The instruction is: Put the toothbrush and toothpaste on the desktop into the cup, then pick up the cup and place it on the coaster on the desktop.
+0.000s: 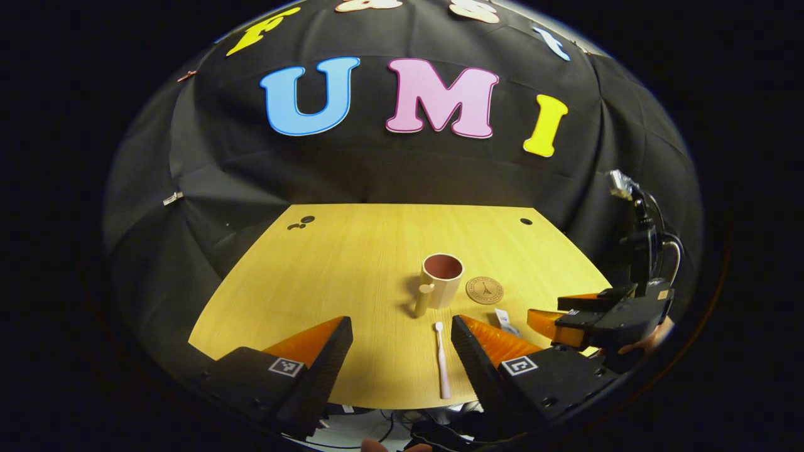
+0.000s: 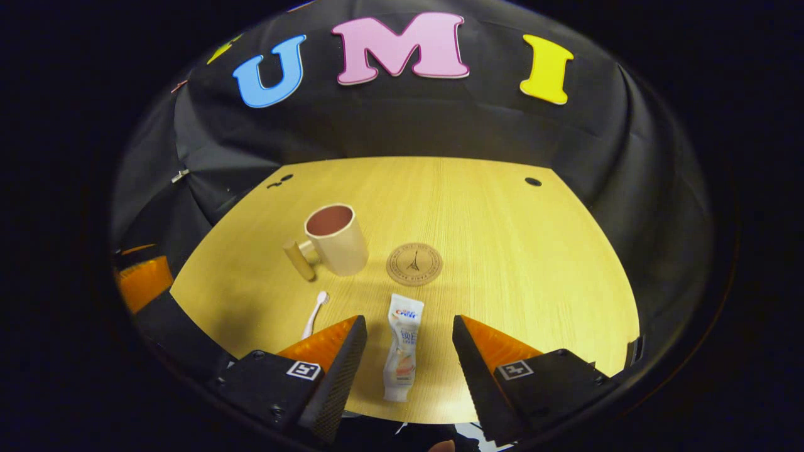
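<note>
Desk [image 2: 534, 263]: pale wood, black cloth wall behind.
Cup [image 2: 336, 240]: upright, mid-desk, left of coaster [image 2: 414, 264].
Toothbrush [image 1: 442, 361]: flat, between the left gripper [image 1: 402, 342] fingers, spread wide.
Toothpaste [image 2: 402, 347]: flat, between the right gripper [image 2: 408, 342] fingers, spread wide.

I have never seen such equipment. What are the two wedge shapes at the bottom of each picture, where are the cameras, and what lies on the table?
Each picture comes from a camera riding on a hand-held gripper. The wedges are that gripper's own two fingers. In the left gripper view, the left gripper is open around the toothbrush, holding nothing. In the right gripper view, the right gripper is open around the toothpaste, also holding nothing. On the wooden table stand an empty cup with a handle and, beside it, a round coaster. Nothing is in the cup yet.
</note>
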`<move>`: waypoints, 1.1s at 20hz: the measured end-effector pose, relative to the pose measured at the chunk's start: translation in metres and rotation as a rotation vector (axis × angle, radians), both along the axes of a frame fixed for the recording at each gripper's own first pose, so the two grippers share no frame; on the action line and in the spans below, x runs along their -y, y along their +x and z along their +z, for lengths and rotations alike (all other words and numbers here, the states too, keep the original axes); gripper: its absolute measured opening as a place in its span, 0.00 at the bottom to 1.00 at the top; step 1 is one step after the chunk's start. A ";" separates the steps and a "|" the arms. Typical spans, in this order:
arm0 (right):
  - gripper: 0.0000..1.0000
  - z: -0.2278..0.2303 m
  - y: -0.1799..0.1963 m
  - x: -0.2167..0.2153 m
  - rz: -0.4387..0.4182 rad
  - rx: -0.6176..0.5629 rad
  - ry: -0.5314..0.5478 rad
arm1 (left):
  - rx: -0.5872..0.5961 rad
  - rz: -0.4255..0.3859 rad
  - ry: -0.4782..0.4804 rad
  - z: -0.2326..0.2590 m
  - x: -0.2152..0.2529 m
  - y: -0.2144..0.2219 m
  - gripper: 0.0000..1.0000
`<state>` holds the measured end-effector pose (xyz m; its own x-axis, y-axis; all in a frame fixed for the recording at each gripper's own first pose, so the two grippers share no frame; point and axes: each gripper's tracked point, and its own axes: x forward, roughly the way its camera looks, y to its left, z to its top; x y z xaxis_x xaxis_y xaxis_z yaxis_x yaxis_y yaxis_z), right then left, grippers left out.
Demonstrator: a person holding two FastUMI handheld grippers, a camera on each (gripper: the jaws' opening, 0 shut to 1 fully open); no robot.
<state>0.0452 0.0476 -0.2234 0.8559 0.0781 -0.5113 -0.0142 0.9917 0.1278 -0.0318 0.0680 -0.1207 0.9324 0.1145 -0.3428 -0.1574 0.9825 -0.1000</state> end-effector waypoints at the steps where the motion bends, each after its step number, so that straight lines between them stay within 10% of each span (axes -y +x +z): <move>1: 0.85 -0.011 0.002 -0.002 0.007 -0.029 0.004 | -0.005 0.007 -0.006 -0.002 -0.002 -0.001 0.98; 11: 0.80 -0.084 0.027 -0.011 0.024 -0.252 0.047 | -0.066 0.056 -0.048 -0.028 -0.018 -0.015 0.96; 12: 0.94 -0.085 0.028 -0.011 0.022 -0.260 0.047 | -0.069 0.060 -0.050 -0.030 -0.019 -0.015 0.96; 13: 0.79 -0.087 0.031 -0.011 0.022 -0.270 0.045 | -0.072 0.065 -0.052 -0.030 -0.020 -0.016 0.96; 21: 0.69 -0.096 0.038 -0.013 0.000 -0.371 -0.039 | -0.065 0.046 -0.065 -0.035 -0.016 -0.007 0.98; 22: 0.50 -0.093 0.035 -0.015 -0.011 -0.383 -0.034 | -0.065 0.038 -0.069 -0.036 -0.014 -0.004 0.98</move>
